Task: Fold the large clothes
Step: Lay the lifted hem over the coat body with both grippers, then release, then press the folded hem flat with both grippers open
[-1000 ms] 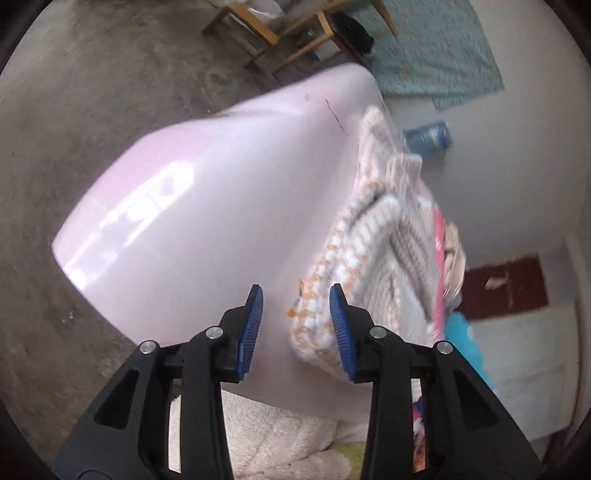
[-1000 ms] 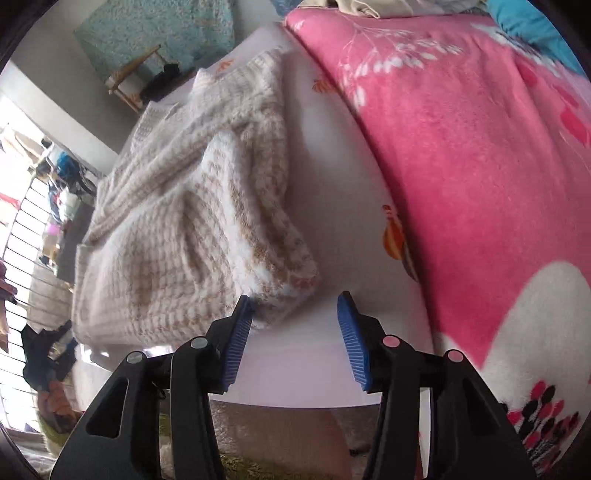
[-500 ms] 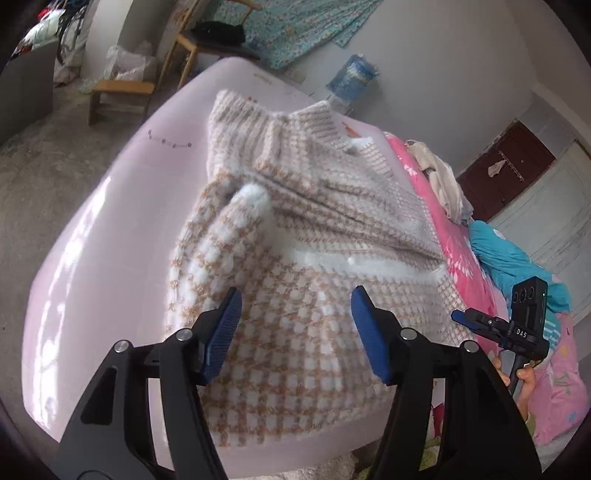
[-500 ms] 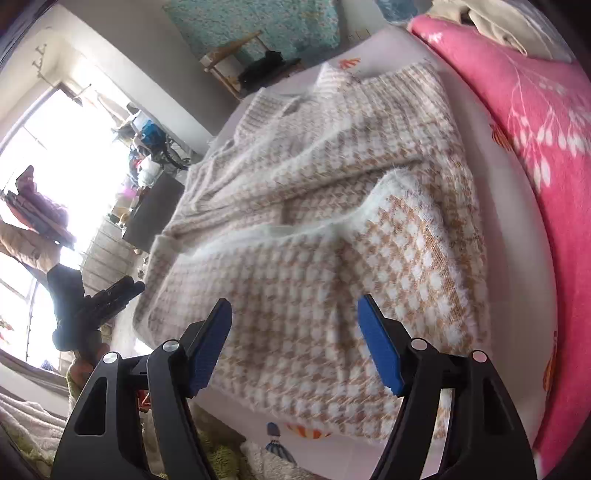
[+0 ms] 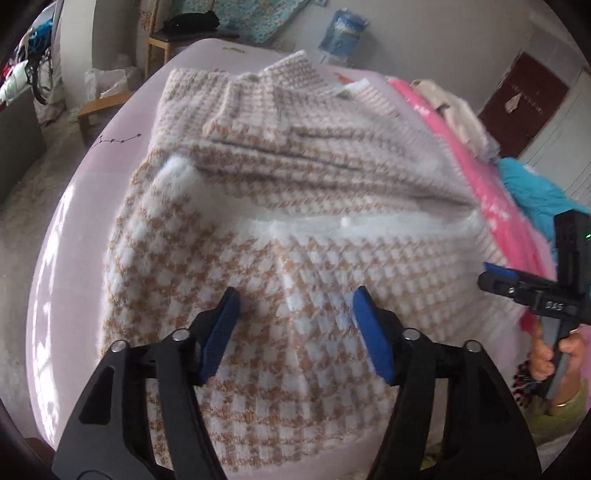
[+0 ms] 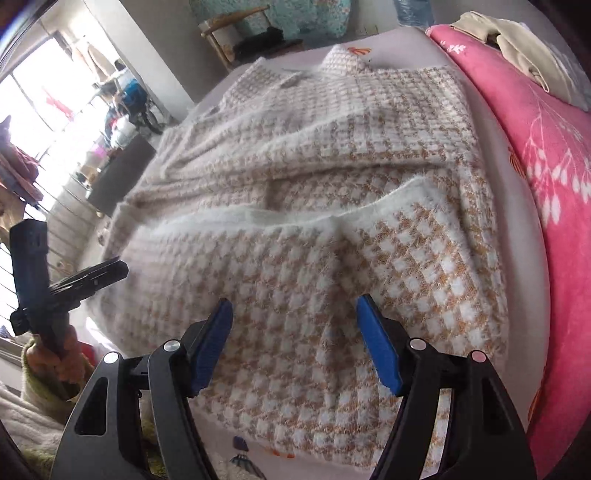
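Observation:
A fuzzy tan-and-white houndstooth sweater (image 5: 295, 229) lies partly folded on the pale pink bed sheet (image 5: 74, 258), its white-edged hem turned up over the body. It also shows in the right wrist view (image 6: 332, 229). My left gripper (image 5: 295, 339) is open and empty, held above the sweater's near fold. My right gripper (image 6: 295, 343) is open and empty above the same fold. Each gripper shows in the other's view: the right one (image 5: 517, 284) at the sweater's right side, the left one (image 6: 88, 273) at its left side.
A pink flowered blanket (image 6: 554, 184) lies along the sweater's right side with beige clothes (image 6: 517, 40) on it. A blue cloth (image 5: 532, 188) lies further right. A wooden chair (image 5: 177, 33) and a stool (image 5: 103, 107) stand beyond the bed.
Both grippers have risen from the bed's near edge, opened wider and now look down on the sweater. The hem fold lies laid over the body.

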The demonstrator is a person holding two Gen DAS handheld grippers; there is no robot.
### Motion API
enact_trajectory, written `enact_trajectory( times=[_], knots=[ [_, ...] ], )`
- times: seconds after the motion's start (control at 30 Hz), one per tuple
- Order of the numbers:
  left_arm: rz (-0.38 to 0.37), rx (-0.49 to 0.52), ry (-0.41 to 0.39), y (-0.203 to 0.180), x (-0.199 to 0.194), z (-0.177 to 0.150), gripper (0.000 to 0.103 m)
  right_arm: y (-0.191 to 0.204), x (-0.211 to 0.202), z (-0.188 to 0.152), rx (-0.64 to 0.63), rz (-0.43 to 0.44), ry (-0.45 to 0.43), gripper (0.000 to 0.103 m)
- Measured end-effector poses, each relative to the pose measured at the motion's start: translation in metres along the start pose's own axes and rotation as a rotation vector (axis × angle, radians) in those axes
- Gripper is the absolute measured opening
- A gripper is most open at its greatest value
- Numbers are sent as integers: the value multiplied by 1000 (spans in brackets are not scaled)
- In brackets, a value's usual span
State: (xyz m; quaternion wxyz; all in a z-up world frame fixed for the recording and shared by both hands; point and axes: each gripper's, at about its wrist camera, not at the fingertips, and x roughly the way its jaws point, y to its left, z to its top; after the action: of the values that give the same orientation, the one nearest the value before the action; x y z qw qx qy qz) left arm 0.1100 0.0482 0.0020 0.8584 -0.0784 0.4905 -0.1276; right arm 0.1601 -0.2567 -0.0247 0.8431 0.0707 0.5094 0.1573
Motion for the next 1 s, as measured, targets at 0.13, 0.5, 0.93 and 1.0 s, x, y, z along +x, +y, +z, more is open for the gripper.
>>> enact_trajectory(
  times=[0.13, 0.5, 0.93, 1.0],
  knots=[
    [103, 62, -50, -15, -2, -7, 35, 2, 5, -5, 8, -56, -22, 54],
    [55, 38, -164, -15, -28, 14, 4, 1, -32, 2, 52, -94, -155, 5],
    [106, 2, -175, 16, -34, 12, 41, -22, -20, 3, 69, -77, -123, 38],
    [150, -16, -212, 30, -46, 15, 48, -28, -34, 4, 59, -149, -169, 43]
  ],
)
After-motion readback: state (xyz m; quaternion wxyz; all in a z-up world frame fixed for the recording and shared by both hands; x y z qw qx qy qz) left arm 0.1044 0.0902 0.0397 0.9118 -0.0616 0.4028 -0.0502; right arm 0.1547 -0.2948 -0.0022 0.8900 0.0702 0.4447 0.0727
